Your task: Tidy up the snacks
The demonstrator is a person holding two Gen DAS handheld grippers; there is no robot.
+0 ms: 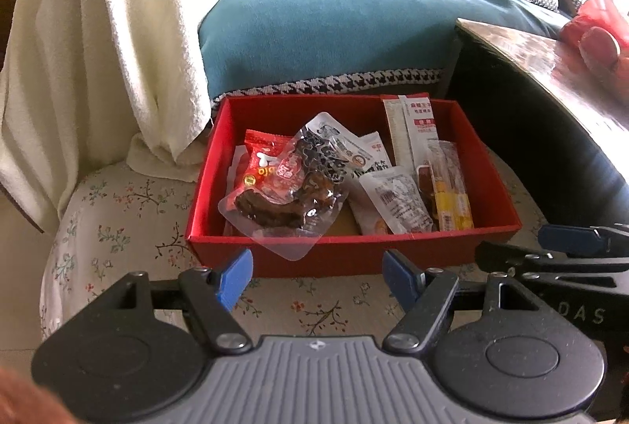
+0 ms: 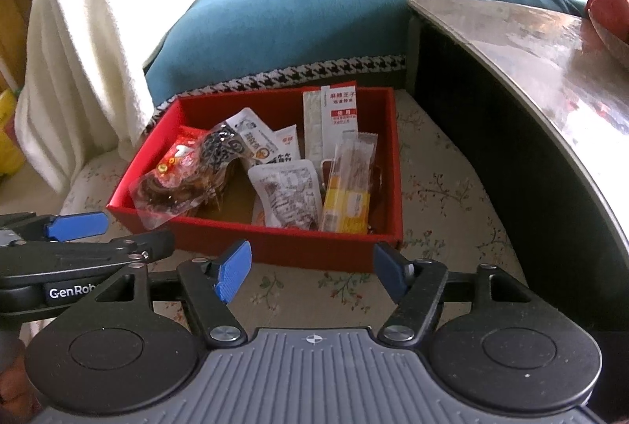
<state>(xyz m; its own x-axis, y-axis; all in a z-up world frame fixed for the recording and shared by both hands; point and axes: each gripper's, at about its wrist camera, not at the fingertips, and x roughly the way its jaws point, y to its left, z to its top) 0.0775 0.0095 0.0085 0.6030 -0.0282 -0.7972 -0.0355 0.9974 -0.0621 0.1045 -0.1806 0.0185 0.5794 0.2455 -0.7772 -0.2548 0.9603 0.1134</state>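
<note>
Both the left gripper (image 1: 317, 276) and right gripper (image 2: 310, 268) hover spread and empty-fingered just before the near wall of the snack-filled red box (image 1: 346, 259).

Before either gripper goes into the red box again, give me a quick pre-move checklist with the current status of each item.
1. Left gripper empty, jaws apart: ok.
2. Right gripper empty, jaws apart: ok.
3. Both grippers outside the red box, short of its near wall: ok.
4. All snacks fully inside the box: not ok. The clear pack of dark meat hangs over the near rim.
5. Tall white and red packet settled: cannot tell; it stands leaning at the back wall, above the rim.
6. Grippers clear of each other: ok, though they are side by side and close.
7. Snacks left outside the box: cannot tell; none shows on the floral cushion.
</note>
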